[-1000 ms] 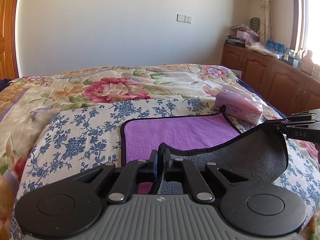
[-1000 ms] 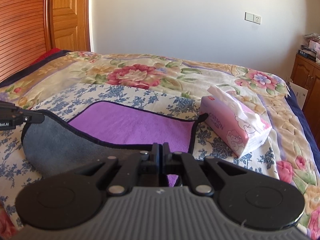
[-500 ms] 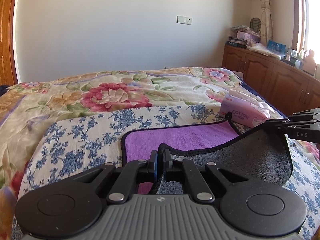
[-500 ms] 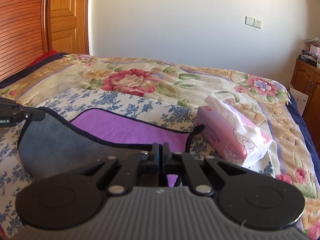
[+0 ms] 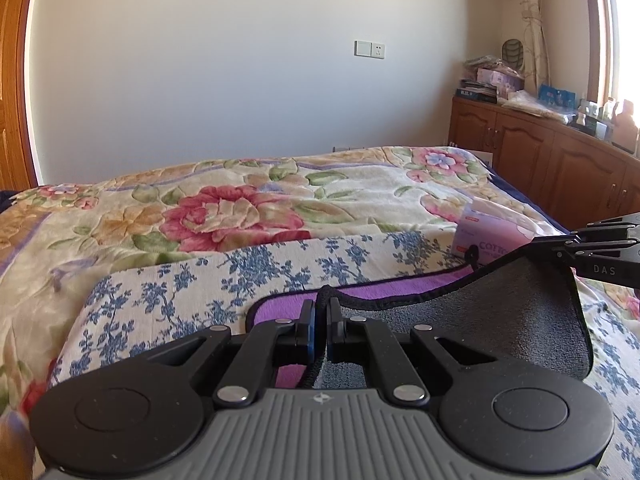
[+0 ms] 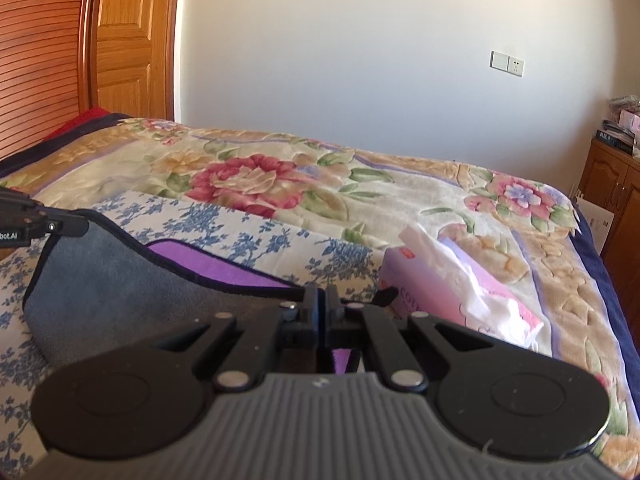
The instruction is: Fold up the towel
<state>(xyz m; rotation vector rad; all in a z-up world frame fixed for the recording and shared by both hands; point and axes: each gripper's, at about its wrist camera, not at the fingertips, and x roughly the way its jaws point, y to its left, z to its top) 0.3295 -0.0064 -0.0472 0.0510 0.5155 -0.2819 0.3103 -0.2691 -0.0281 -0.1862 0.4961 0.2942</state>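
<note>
The left gripper (image 5: 321, 322) is clamped on the towel (image 5: 500, 312) hem, the lifted grey underside sagging rightward to the right gripper (image 6: 322, 312), likewise pinched on the hem; purple towel face lies just ahead on the blue-flowered cloth (image 5: 192, 292); tissue pack (image 6: 448, 292) right of both.

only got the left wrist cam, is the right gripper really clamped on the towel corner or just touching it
Observer: The right wrist view shows the right gripper shut, with the towel pinched by its black-trimmed edge.
Operator: tissue pack is half hidden for me, whats it like
Observer: The tissue pack lies on the bed just right of that gripper, with loose white tissue sticking out of its top.
</note>
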